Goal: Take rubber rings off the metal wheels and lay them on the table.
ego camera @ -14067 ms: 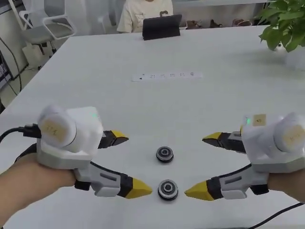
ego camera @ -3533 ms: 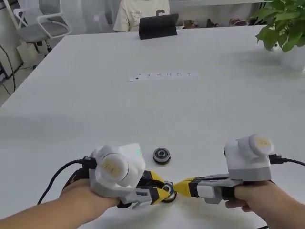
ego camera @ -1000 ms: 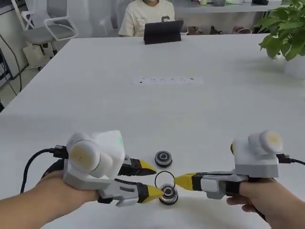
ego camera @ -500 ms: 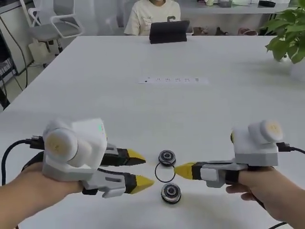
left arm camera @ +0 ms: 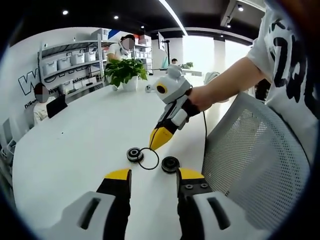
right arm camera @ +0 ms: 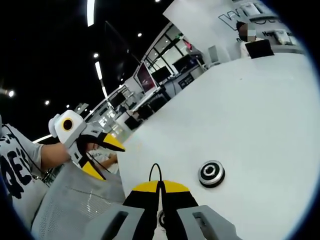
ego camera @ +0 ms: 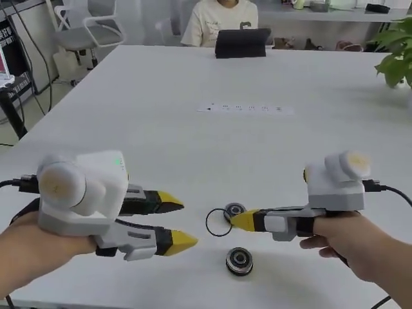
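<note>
near the bench (ego camera: 193, 148) front edge a metal wheel (ego camera: 239, 261) sits alone; the left gripper (ego camera: 187, 223) hovers wide open, empty. the right gripper (ego camera: 237, 220), jaws pinched tight, dangles a thin rubber ring (ego camera: 207, 223) beside the second wheel (ego camera: 235, 208). the ring looks light, floppy and probably stretchy, best nipped on its band. bare surface runs to the power strip (ego camera: 244, 108) farther back.

A long white table (ego camera: 193, 96) runs down the room, with a power strip (ego camera: 248, 108) at its middle and a person (ego camera: 225, 13) behind a dark laptop (ego camera: 241, 42) at the far end. 1 grey office chair (ego camera: 90, 29) stands off the far left corner, and a leafy plant (ego camera: 398, 55) sits at the right edge. Spot lights (left arm camera: 65, 12) dot the dark ceiling above white shelving (left arm camera: 65, 62) stocked with bins.
</note>
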Tool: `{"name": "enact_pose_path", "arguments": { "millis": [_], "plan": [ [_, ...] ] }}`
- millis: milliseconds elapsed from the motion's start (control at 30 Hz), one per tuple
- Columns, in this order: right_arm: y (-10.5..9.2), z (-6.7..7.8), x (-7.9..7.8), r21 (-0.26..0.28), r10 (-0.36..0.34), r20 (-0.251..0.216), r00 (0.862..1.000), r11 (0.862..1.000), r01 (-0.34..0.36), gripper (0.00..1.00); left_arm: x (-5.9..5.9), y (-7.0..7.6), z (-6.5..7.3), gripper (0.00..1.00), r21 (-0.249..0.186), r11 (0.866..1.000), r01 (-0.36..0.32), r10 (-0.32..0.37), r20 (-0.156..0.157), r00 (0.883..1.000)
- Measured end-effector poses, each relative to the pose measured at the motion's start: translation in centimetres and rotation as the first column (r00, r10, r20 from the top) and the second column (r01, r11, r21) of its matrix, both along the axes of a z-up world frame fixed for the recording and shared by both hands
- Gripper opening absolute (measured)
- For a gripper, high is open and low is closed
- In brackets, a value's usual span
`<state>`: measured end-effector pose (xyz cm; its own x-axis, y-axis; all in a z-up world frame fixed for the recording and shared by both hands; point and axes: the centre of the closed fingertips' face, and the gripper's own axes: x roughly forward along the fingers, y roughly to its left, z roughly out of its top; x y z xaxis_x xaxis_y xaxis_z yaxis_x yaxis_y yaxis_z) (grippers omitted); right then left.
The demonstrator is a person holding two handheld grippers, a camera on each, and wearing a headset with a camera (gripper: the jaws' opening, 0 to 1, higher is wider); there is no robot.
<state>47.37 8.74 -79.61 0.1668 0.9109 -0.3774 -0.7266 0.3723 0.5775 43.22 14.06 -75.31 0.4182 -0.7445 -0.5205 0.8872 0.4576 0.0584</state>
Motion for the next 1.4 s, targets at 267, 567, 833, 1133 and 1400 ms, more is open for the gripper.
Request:
{"name": "enact_pose_path", "arguments": {
  "millis": [267, 567, 833, 1133, 1400],
  "plan": [
    [0.8, -0.8, -0.1, -0.025, 0.024, -0.009, 1.000, 0.999, -0.024, 0.00, -0.3, 1.3, 0.2, 0.38, -0.006, 0.999, -0.034, 0.034, -0.007, 0.999],
    [1.5, -2.5, -0.2, -0.082, 0.057, -0.016, 0.998, 0.995, -0.058, 0.00, -0.7, 2.4, 0.0, 0.45, -0.002, 0.998, -0.059, 0.059, -0.024, 0.998],
    [1.8, -3.7, -0.3, -0.125, 0.071, -0.023, 0.997, 0.989, -0.074, 0.00, -1.0, 3.0, -0.3, 0.50, 0.019, 0.998, -0.059, 0.059, -0.030, 0.998],
    [2.1, -4.7, -0.7, -0.170, 0.102, -0.020, 0.995, 0.980, -0.104, 0.01, -1.4, 3.2, -0.6, 0.53, 0.045, 0.998, -0.047, 0.048, -0.030, 0.998],
    [1.7, -5.2, -0.7, -0.210, 0.110, 0.005, 0.994, 0.972, -0.107, 0.12, -1.5, 3.4, -0.9, 0.53, 0.049, 0.997, -0.053, 0.055, -0.039, 0.998]
  ]
}}
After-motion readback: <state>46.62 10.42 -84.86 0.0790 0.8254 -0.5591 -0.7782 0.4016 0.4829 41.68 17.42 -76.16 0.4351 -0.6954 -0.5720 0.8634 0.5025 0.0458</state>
